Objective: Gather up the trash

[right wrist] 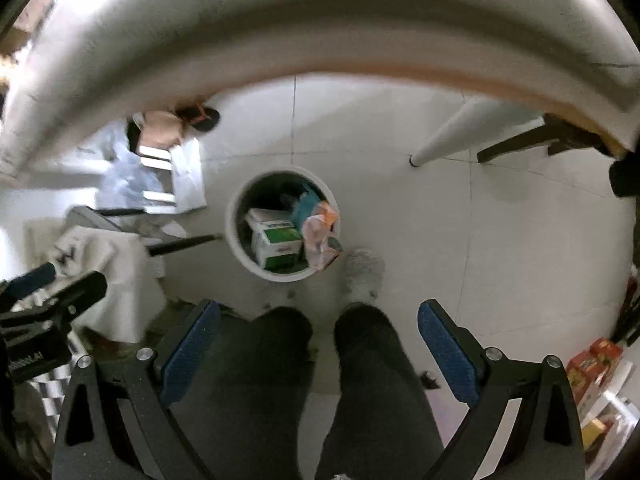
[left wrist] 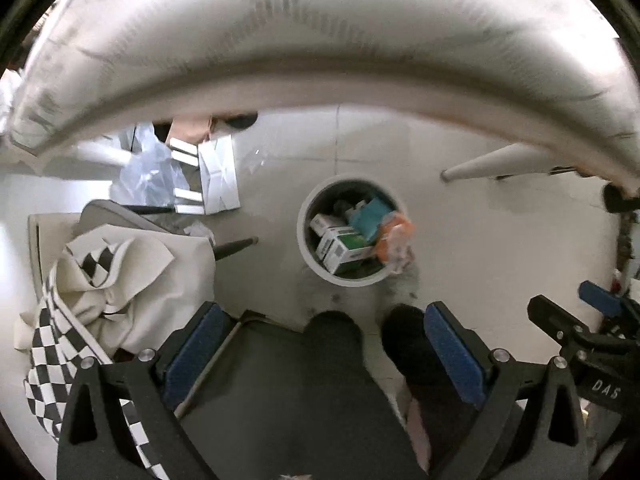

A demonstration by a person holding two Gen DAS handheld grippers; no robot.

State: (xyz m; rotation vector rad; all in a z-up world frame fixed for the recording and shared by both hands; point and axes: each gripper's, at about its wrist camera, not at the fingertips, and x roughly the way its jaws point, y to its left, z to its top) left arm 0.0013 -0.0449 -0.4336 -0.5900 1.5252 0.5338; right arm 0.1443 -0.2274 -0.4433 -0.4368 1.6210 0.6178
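pale floor tiles (left wrist: 480, 248) fill the middle of both views, under the curved white edge of a table (left wrist: 320, 40) that arcs across the top of the frame. a round white bin (left wrist: 305, 240) stands on the tiles at the centre of the left wrist view and a little left of centre in the right wrist view. inside it lie green and white boxes (left wrist: 340, 250), a teal packet (left wrist: 370, 216) and a crumpled orange wrapper (left wrist: 394, 236) that hangs over the right rim. the left gripper (left wrist: 320, 344) sits at the bottom of its frame with its blue-padded fingers (left wrist: 196, 344) spread wide and nothing between them. the right gripper (right wrist: 320, 340) is likewise wide apart and holds nothing. the person's dark trouser legs (right wrist: 360, 380) show between the fingers in both views. at the left of the frame a checkered cloth bag (left wrist: 120, 280) lies slumped, with a white paper bag (left wrist: 218, 176) and clear plastic (left wrist: 148, 168) above it. red and yellow packets (right wrist: 592, 364) sit at the lower right of the right wrist view.
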